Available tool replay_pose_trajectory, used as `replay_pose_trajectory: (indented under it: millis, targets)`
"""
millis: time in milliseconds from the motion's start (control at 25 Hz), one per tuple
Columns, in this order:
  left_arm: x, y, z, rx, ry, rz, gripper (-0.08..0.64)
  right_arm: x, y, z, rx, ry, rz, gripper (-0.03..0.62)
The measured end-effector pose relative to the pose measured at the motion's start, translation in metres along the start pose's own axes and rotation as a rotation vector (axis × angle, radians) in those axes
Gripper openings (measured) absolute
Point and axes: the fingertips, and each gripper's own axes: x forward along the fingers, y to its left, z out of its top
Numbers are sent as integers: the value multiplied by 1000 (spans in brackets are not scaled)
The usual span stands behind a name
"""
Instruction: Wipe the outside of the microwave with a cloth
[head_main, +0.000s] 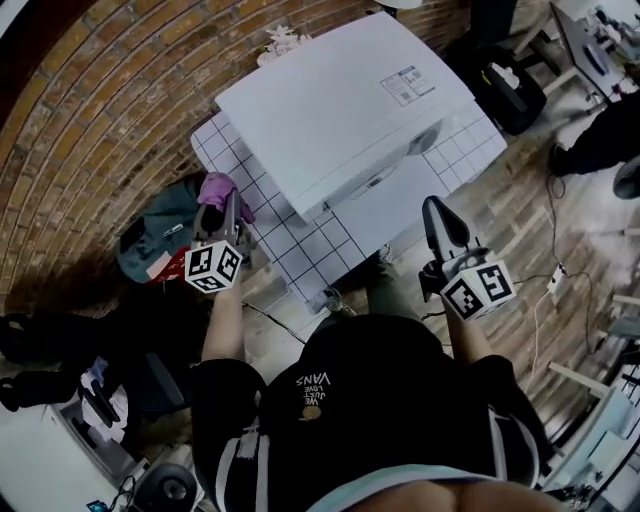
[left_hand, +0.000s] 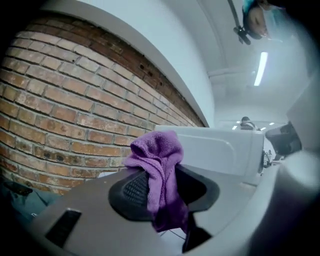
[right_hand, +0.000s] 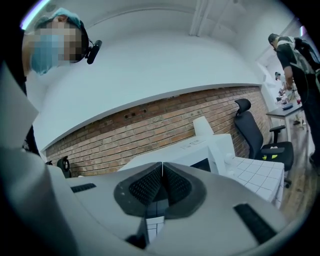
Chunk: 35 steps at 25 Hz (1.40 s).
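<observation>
A white microwave (head_main: 345, 105) stands on a white tiled table (head_main: 300, 250) against a brick wall. My left gripper (head_main: 228, 205) is shut on a purple cloth (head_main: 215, 188) at the table's left edge, short of the microwave's left side. From the left gripper view the cloth (left_hand: 159, 170) bunches out between the jaws with the microwave (left_hand: 220, 150) beyond it. My right gripper (head_main: 437, 215) hovers in front of the microwave's door, jaws shut and empty. Over its closed jaws, the right gripper view shows the microwave (right_hand: 200, 150).
A grey-green bag (head_main: 160, 235) lies on the floor left of the table. Cables (head_main: 555, 270) run over the wooden floor at right. An office chair (right_hand: 260, 135) stands past the table, and a person (right_hand: 292, 55) is at a far desk.
</observation>
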Motion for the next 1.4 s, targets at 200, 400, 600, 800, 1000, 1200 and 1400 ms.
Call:
replay_pose_trajectory:
  millis: [200,400,600,800,1000,1200,1400]
  targets:
    - [-44,-70,14,98,-25,-83,141,-24,-13,-4,33,-15,-14,4]
    - [-76,-134,29,159,-45,-32,141,-43,-50,3,71,-36,11,4]
    - [-88,-210,37,134,-55,44,141,-69,-112,22,71,-35,62,5]
    - [-52,-305,28,127,-85,56,141,-94,-183,40,64,-13,111,3]
    - [3,-401,23,103,-134,12,141,-121,-254,67,29,-21,131,3]
    - [67,-473,26,118,-123,-99,141,-131,-313,89,43,-50,97,3]
    - [144,-517,26,132,-138,-162,141,-110,-366,100,33,-50,86,3]
